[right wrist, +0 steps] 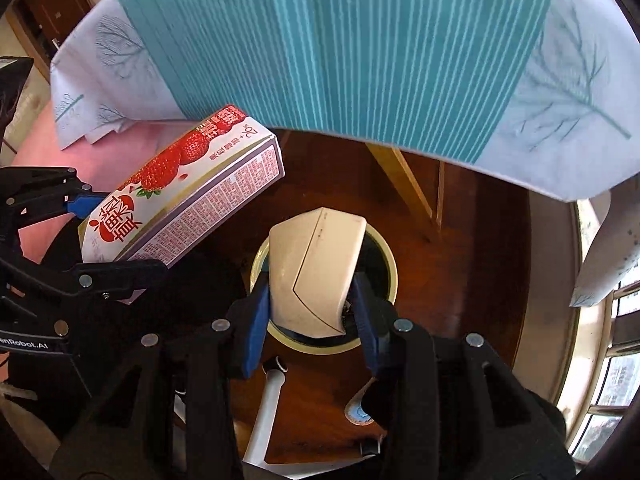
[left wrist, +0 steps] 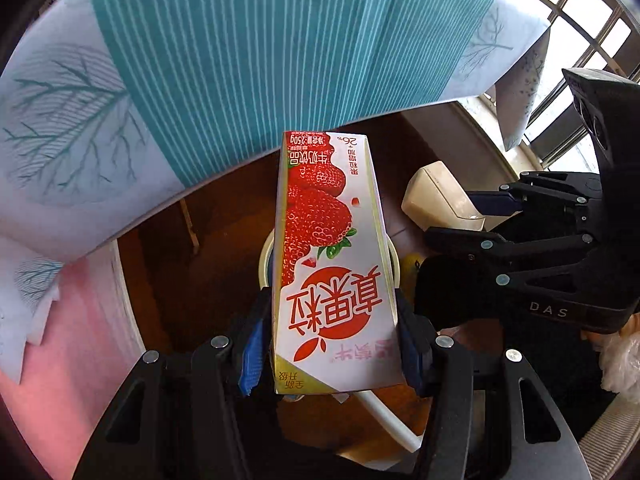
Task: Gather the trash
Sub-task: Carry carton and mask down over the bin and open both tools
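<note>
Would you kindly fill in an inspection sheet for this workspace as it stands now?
Surface: dark wooden floor, with a table above covered by a teal striped tablecloth.
Job's things: strawberry milk carton; crumpled beige carton; round bin directly beneath both.
Clutter: white tube near the bin; crinkled plastic at the edge of the left view.
Grippers: left gripper has its jaws closed on the strawberry milk carton; right gripper has its jaws closed on the crumpled beige carton.
Cables: nothing seen.
Surroundings: barred windows; pink surface to the left.
</note>
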Demonstrator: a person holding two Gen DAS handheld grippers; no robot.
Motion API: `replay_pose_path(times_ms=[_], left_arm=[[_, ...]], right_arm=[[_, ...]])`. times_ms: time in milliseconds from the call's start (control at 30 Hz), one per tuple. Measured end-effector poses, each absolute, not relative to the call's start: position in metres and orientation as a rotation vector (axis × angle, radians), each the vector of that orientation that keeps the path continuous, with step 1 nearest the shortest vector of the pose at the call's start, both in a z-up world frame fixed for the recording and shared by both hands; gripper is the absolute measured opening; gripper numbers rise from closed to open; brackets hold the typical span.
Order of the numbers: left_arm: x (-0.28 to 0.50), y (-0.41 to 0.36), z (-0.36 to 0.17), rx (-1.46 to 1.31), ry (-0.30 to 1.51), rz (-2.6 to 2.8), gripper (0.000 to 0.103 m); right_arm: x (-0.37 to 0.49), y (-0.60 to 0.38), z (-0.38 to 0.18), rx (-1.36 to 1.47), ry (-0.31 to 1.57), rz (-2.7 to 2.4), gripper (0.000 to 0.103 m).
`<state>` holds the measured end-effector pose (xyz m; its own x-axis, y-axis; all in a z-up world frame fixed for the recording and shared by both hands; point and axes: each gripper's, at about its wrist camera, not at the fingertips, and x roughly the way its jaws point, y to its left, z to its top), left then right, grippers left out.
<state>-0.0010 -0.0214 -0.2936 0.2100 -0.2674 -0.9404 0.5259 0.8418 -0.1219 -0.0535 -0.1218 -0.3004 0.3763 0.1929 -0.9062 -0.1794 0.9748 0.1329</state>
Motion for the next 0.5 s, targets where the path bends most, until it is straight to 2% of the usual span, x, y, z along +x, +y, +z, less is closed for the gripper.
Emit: replay_pose_path(times_ms=[500], left_arm=[[0.058,-0.047,-0.399,0.203,1.325,-0.477,0.056]], right_arm=[[-0.012,-0.164,-0.397,0.211,1.253,0.176,0.037]])
